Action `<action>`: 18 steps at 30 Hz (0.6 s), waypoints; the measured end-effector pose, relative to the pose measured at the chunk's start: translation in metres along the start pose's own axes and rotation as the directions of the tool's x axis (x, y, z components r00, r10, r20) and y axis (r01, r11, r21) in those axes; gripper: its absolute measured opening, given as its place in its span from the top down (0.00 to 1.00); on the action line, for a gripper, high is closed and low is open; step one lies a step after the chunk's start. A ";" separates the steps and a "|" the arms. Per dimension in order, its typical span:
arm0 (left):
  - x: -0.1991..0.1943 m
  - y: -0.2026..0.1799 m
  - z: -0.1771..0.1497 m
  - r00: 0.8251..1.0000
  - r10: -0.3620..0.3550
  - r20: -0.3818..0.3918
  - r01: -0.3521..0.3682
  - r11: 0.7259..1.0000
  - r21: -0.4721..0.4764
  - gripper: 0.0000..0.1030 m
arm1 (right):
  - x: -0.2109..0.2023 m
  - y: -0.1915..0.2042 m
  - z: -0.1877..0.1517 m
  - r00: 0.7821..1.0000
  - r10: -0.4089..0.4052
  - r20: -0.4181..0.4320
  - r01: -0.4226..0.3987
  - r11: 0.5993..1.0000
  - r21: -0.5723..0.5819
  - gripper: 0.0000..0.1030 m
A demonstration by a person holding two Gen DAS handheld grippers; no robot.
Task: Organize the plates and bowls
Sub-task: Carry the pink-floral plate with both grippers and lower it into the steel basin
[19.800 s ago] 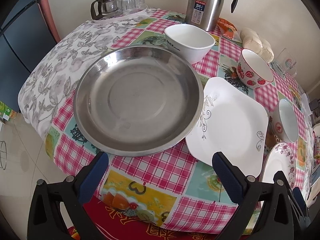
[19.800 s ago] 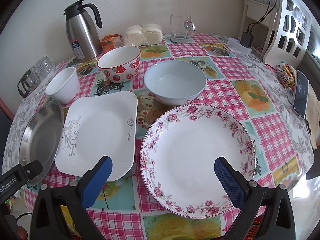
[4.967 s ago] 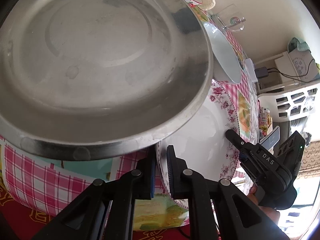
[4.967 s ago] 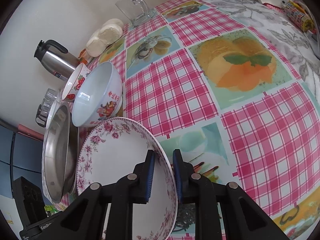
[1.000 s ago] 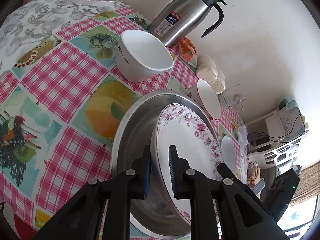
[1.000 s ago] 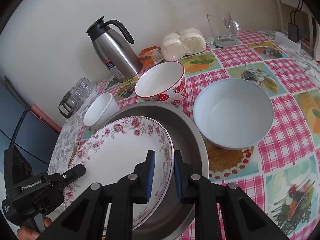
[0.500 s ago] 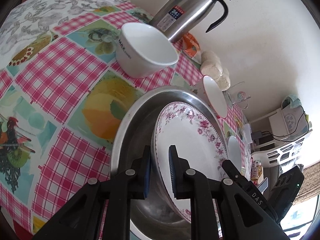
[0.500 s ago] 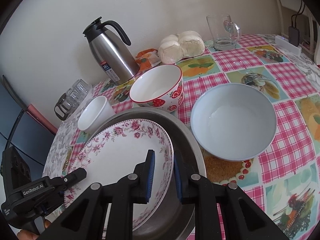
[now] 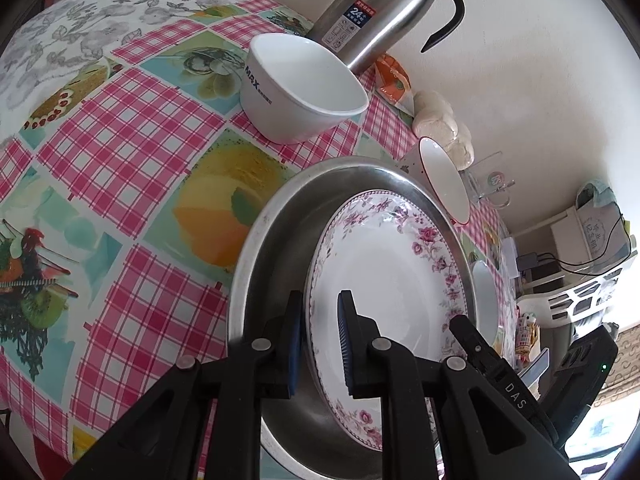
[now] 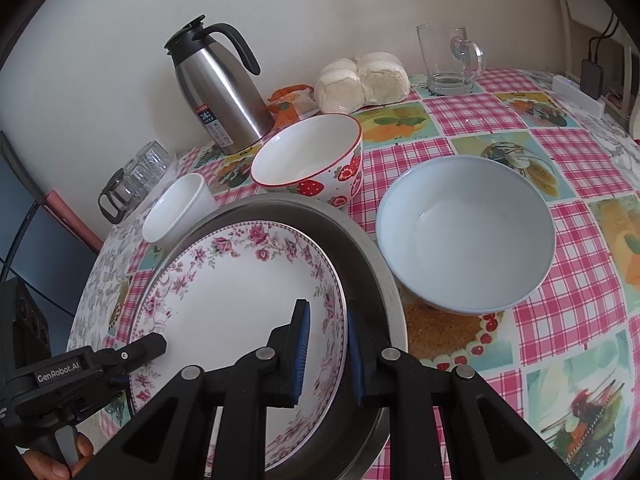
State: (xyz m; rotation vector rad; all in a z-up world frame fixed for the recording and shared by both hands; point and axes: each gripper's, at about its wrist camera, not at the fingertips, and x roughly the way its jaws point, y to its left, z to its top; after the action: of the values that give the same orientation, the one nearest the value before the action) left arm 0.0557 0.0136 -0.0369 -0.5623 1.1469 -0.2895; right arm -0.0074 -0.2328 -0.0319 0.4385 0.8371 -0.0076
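My left gripper and my right gripper each clamp their jaws on opposite rims of one floral plate, which sits inside the steel pan on the checked surface. In both views the blue pads stand on either side of the plate's rim, one pad above it and one beneath.

Left wrist view: the plate runs away from the camera, its long axis pointing toward the wall, with its far edge near the pan's far rim. This view alone shows the print "MAX" on the side of the white bowl, which stands just beyond the pan, and the letters "DAS" on the right gripper's body at lower right. A blue label reading "24" shows on the steel flask behind the white bowl.

Right wrist view: the plate appears broadside, tilted slightly, with its right edge between my jaws. This view alone shows the whole pale blue bowl, standing just right of the pan, and the strawberry bowl, upright behind the pan and touching or nearly touching its rim. It also shows the glass mug, the white buns, and "GenRobot.AI" written on the left gripper's body at lower left, with fingers of a hand wrapped on its handle. The flask label again reads "24".
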 end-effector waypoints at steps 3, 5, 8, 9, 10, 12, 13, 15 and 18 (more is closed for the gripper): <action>-0.001 0.006 0.001 1.000 -0.016 0.002 0.016 0.999 -0.038 0.84 | 0.000 0.001 0.000 1.000 -0.002 -0.003 0.002 1.000 -0.006 0.81; -0.004 0.009 0.001 1.000 0.008 0.011 -0.008 0.999 -0.047 0.85 | -0.001 0.002 -0.001 1.000 -0.004 -0.005 0.004 1.000 -0.013 0.81; -0.004 0.012 0.001 1.000 0.013 0.007 -0.013 0.998 -0.058 0.85 | -0.001 0.001 -0.001 1.000 0.004 -0.009 -0.004 1.000 -0.009 0.80; -0.003 0.012 0.001 1.000 0.018 0.004 -0.017 0.998 -0.062 0.86 | -0.001 0.001 -0.002 1.000 0.005 -0.010 -0.005 1.000 -0.010 0.80; -0.003 0.013 0.001 1.000 0.020 0.002 -0.020 0.998 -0.066 0.88 | -0.001 0.001 -0.002 1.000 0.005 -0.012 -0.005 1.000 -0.012 0.80; -0.003 0.014 0.000 1.000 0.028 0.000 -0.027 0.997 -0.074 0.90 | -0.001 0.002 -0.002 1.000 0.005 -0.012 -0.005 1.000 -0.014 0.80; -0.004 0.015 0.000 0.999 0.034 -0.001 -0.034 0.996 -0.078 0.92 | -0.001 0.002 -0.002 1.000 0.006 -0.013 -0.006 1.000 -0.014 0.80; -0.004 0.017 0.000 1.000 0.031 -0.003 -0.031 0.995 -0.094 0.92 | -0.002 0.002 -0.003 1.000 0.010 -0.015 -0.010 1.000 -0.014 0.80; -0.008 0.019 -0.001 0.999 0.041 0.004 -0.040 0.993 -0.107 0.92 | -0.001 0.003 -0.003 1.000 0.014 -0.021 -0.015 1.000 -0.021 0.80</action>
State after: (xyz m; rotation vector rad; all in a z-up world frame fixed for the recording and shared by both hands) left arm 0.0502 0.0325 -0.0416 -0.6326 1.1717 -0.1924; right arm -0.0094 -0.2287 -0.0317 0.4250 0.8535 0.0195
